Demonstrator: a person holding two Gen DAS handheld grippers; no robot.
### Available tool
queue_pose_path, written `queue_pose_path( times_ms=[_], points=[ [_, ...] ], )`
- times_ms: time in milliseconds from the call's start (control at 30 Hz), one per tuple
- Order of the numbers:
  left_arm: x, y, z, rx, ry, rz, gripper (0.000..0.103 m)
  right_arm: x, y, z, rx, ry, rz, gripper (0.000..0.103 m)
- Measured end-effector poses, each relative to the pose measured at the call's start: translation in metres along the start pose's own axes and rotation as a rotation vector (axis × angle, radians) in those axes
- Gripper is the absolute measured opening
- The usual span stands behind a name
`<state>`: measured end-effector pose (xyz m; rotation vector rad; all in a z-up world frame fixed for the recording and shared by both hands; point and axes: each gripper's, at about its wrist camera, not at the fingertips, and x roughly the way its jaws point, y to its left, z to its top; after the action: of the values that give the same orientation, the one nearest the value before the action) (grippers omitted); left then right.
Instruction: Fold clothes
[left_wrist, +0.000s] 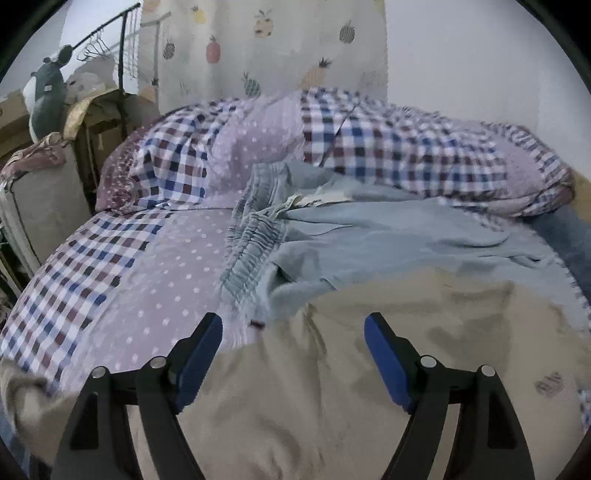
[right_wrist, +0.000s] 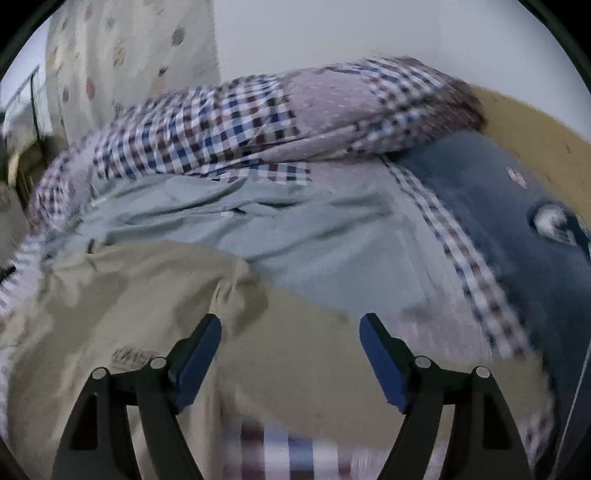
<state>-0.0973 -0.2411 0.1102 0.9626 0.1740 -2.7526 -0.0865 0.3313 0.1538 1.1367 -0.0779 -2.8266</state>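
Note:
A beige garment (left_wrist: 369, 369) lies spread on the bed close below my left gripper (left_wrist: 293, 326), which is open with nothing between its blue pads. Behind it lies a light blue garment with a gathered elastic waistband (left_wrist: 255, 236). In the right wrist view the same beige garment (right_wrist: 129, 295) fills the lower left, with the light blue garment (right_wrist: 258, 229) past it. My right gripper (right_wrist: 290, 326) is open just above the beige cloth's right part, holding nothing.
A checked and dotted quilt (left_wrist: 388, 147) is bunched at the bed's far side against the wall. A dark blue garment (right_wrist: 517, 240) lies at the right. Boxes, a plush toy (left_wrist: 46, 92) and a clothes rack stand at the left beside a fruit-print curtain (left_wrist: 258, 48).

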Motion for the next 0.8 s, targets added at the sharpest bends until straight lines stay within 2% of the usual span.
queue_pose_path(
  times_ms=[233,333,433,567,733,800],
  points=[
    [-0.107,-0.035,-0.050,0.008,-0.026,-0.115,0.083,-0.075,-0.031,-0.116,0.131,0.018,0.034,0.084],
    [-0.148,-0.060,-0.073,0.034,-0.036,-0.167,0.084,-0.102,-0.041,-0.146,0.130,-0.042,-0.011,0.084],
    [-0.187,-0.094,-0.098,0.046,-0.037,-0.234,0.085,-0.120,-0.065,-0.160,0.202,-0.118,-0.034,0.084],
    [-0.216,-0.143,-0.129,0.070,-0.003,-0.304,0.085,-0.132,-0.100,-0.177,0.314,-0.180,-0.036,0.084],
    [-0.238,-0.219,-0.154,0.173,0.021,-0.366,0.085,-0.137,-0.146,-0.184,0.443,-0.256,-0.151,0.084],
    [-0.248,-0.251,-0.159,0.195,0.025,-0.392,0.085,-0.140,-0.167,-0.187,0.499,-0.281,-0.169,0.084]
  ],
)
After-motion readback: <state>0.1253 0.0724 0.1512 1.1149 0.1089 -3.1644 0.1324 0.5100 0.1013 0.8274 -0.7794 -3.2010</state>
